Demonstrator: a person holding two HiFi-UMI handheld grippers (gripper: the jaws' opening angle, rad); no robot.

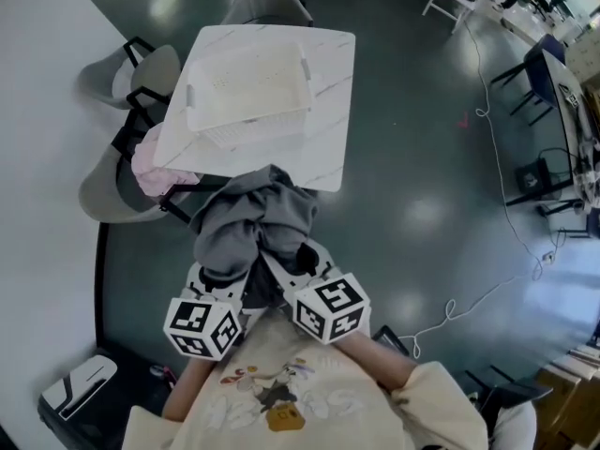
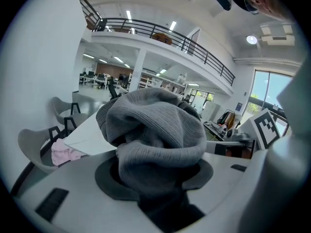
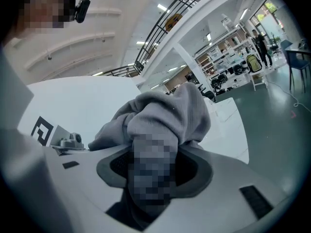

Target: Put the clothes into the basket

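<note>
Nearest, the left gripper (image 1: 217, 287) and right gripper (image 1: 305, 272) each have jaws clamped on bunched folds of the grey garment (image 1: 253, 218), held just short of the counter (image 1: 328, 111) bearing the basket (image 1: 248, 87); the cloth is judged soft, light and floppy, best held by thick gathers.

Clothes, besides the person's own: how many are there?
2: a grey garment held by the left gripper and right gripper, a pink garment on the chair beside the table. More may be hidden.
</note>
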